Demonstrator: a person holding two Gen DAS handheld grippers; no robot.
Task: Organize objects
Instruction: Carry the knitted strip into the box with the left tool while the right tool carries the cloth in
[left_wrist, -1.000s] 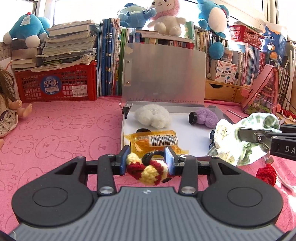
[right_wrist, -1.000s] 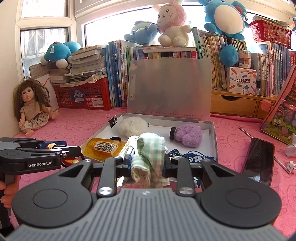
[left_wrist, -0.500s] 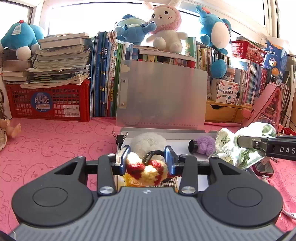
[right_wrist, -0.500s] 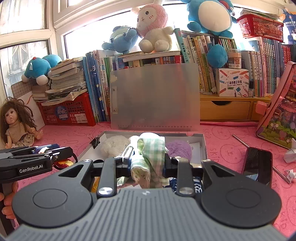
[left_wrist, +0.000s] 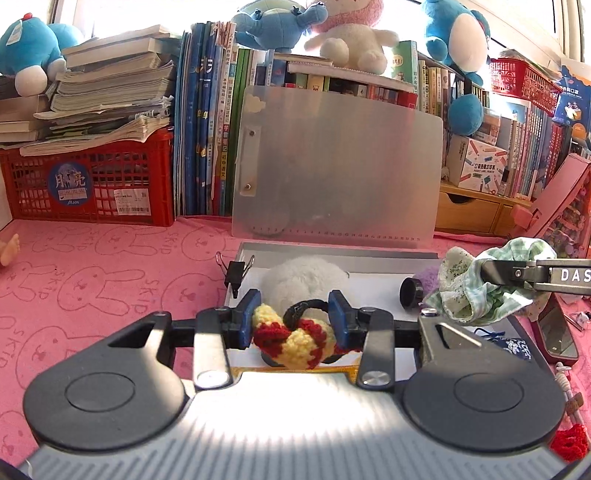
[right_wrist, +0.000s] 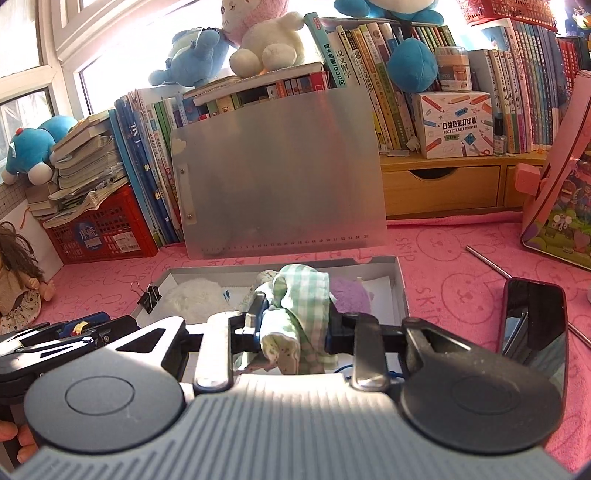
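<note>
Left gripper (left_wrist: 295, 314), yours: pinches the red-and-yellow crochet piece (left_wrist: 295, 341), its length lying across the jaws. Right gripper (right_wrist: 295, 325): clamps the green checked cloth (right_wrist: 299, 314), hanging down. Grey box (left_wrist: 332, 251): open, directly ahead, just beyond both; each load hangs above its near edge, left gripper nearer the left wall.

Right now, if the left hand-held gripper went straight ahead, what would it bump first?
Probably the white fluffy ball in the open box, which lies just beyond the crochet toy held by the left hand-held gripper; depth is hard to judge.
</note>
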